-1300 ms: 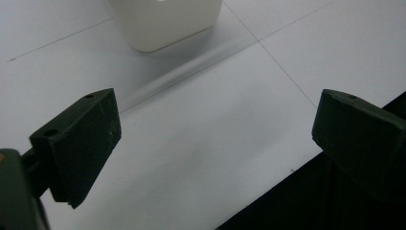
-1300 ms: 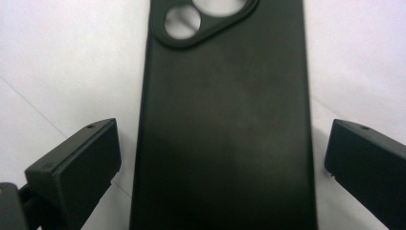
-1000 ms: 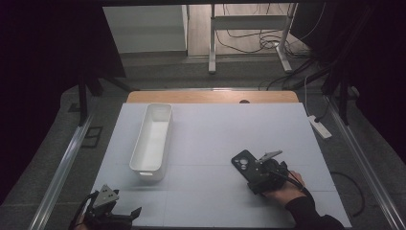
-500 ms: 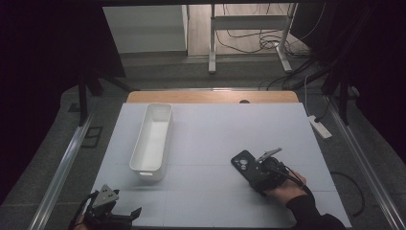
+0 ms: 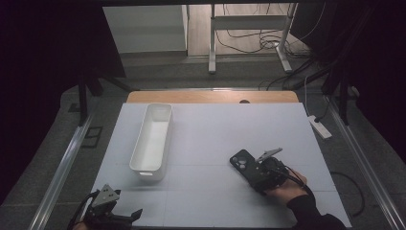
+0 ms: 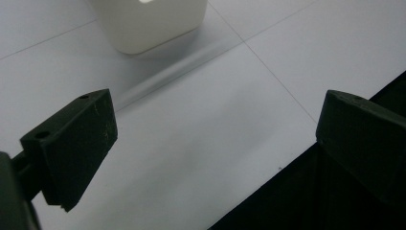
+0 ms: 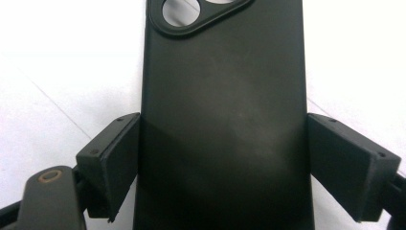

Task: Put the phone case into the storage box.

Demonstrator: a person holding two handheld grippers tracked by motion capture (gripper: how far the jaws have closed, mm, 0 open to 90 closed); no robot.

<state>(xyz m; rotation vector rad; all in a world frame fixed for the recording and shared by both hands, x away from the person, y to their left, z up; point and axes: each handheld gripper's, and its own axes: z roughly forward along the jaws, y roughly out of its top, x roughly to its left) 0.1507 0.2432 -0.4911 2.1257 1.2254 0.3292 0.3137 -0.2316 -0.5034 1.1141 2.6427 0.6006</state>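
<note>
The right gripper (image 7: 222, 163) has just been closing its jaws on a black phone case (image 7: 225, 96), and both pads now sit against its long edges, so it is grasped across the width. The case lies flat on the white table (image 5: 215, 139), running forward from the jaws with its camera cutout at the far end. It looks light, thin and somewhat flexible, likely to bow if squeezed hard; gripping the side rims near the middle seems soundest. The right hand (image 5: 287, 191) lies low and nearly level. Far to its left, the left gripper (image 5: 112, 215) rests released near the table's edge, facing a white bin (image 5: 152, 139).
</note>
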